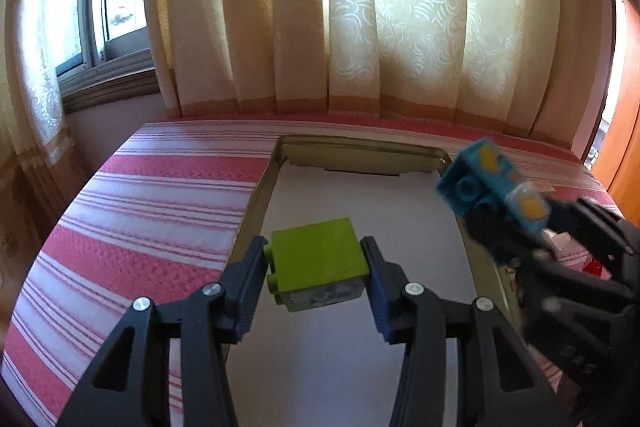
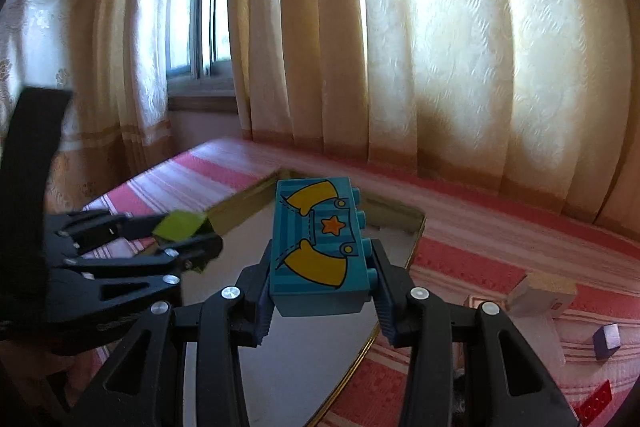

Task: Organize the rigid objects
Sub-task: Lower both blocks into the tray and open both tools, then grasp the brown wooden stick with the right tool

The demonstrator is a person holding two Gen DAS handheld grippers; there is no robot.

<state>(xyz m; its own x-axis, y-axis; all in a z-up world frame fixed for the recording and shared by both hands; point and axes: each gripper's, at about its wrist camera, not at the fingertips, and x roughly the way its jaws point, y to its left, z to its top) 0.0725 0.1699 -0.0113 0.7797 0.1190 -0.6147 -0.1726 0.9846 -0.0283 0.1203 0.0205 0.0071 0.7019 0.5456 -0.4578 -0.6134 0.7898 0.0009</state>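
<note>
My left gripper is shut on a lime green toy brick and holds it above the white floor of a gold-rimmed tray. My right gripper is shut on a turquoise toy brick printed with yellow sleeves and an orange star, held over the tray's right part. In the left wrist view the right gripper and the turquoise brick show blurred at the right. In the right wrist view the left gripper with the green brick is at the left.
The tray lies on a red and white striped cloth. A pale wooden block, a small purple cube and a red piece lie on the cloth right of the tray. Curtains hang behind.
</note>
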